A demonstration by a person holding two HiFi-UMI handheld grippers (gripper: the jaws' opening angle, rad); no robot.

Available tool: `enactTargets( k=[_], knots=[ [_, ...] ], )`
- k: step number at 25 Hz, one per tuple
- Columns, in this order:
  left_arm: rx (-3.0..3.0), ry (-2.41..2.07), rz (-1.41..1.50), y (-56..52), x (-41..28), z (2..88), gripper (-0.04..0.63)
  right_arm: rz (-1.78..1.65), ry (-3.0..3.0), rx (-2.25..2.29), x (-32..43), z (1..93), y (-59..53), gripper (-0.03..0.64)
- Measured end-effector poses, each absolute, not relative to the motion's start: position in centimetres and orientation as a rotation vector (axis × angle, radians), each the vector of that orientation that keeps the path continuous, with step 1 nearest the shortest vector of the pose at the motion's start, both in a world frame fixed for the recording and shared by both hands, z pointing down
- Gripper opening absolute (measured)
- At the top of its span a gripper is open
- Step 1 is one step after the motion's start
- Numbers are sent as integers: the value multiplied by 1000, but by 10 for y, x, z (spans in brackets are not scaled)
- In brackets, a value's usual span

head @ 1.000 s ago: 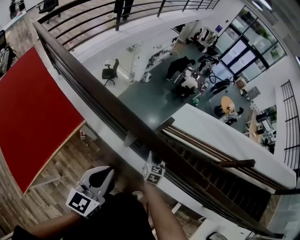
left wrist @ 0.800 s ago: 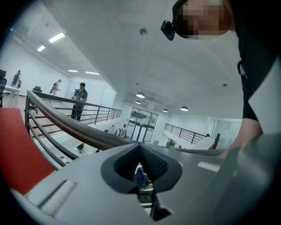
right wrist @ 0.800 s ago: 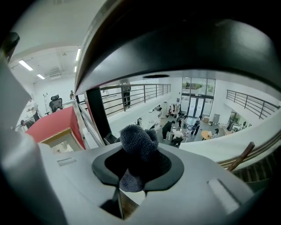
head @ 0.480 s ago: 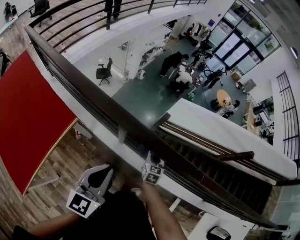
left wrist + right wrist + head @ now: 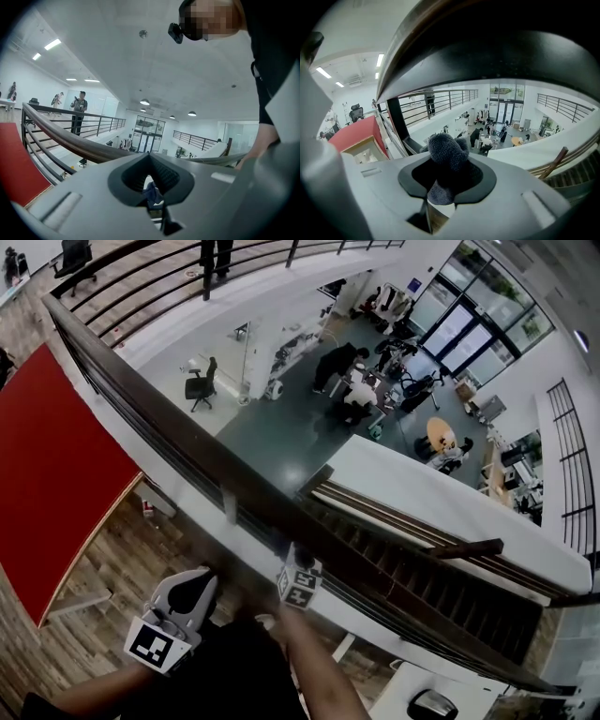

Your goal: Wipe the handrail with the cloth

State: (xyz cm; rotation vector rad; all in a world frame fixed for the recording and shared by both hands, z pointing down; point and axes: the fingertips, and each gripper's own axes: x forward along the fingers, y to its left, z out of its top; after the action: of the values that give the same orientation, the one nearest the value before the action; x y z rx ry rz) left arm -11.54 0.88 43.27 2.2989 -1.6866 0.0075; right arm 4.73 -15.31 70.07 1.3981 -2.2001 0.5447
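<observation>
Right gripper (image 5: 447, 176) pinching the bunched grey cloth (image 5: 446, 149), up against the dark handrail's (image 5: 187, 451) near side. Left gripper (image 5: 150, 161), jaws pressed together, hangs nearer, short of the rail. People (image 5: 356, 395) far below.

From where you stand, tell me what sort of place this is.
Probably an upper gallery in an open office or lab building: the dark handrail runs along an edge, and below are people at desks, an office chair and glass entrance doors.
</observation>
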Motion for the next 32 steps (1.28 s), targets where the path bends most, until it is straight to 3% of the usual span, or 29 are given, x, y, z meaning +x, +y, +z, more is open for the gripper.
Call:
enactTargets(
  k=[32],
  knots=[
    [2327,-1598,8,20,-62,436,0,576,-2137,1490,117,699,-135,92]
  ],
)
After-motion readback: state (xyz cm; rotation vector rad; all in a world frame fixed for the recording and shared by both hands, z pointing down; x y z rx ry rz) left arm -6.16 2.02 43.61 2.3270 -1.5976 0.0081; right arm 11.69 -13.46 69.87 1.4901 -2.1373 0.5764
